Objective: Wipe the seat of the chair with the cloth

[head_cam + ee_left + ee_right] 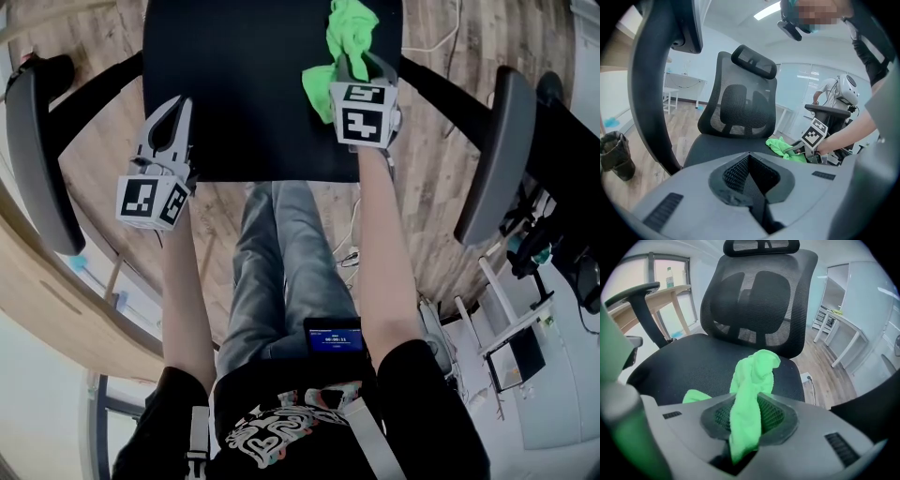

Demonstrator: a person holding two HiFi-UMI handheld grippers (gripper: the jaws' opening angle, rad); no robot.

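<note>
Wood-plank floor (439, 178) lies under the chair, and our legs (281, 262) in grey jeans stand right at the front edge of the black seat (244, 84). Two grey armrests flank that seat, one on our left (37, 155) and one on our right (492, 155), both well apart from the hand-held grippers. Behind the seat we see the mesh backrest (754, 301) with its headrest (761, 245) on top. In the right gripper view, a pale wooden counter (670, 294) with a bottle (669, 276) on it shows past the left armrest. In the left gripper view, a dark bin (616, 154) stands on the floor beside the chair.

Our left hand-held gripper (176, 105) sits over the front left corner of the seat. Its jaws are pressed together with nothing between them. We cannot tell whether it touches the fabric.

Our right hand-held gripper (354, 66) is over the right half of the seat, with its jaws clamped on the cloth (349, 37). The cloth is bright green, soft and crumpled into a loose bunch. One fold is pinched between the pads, and the bulk humps up ahead of the jaws toward the backrest. A smaller lobe pokes out on the left side of the hand-held gripper. From the left gripper view, the cloth appears to lie on the seat surface, near its right edge.
</note>
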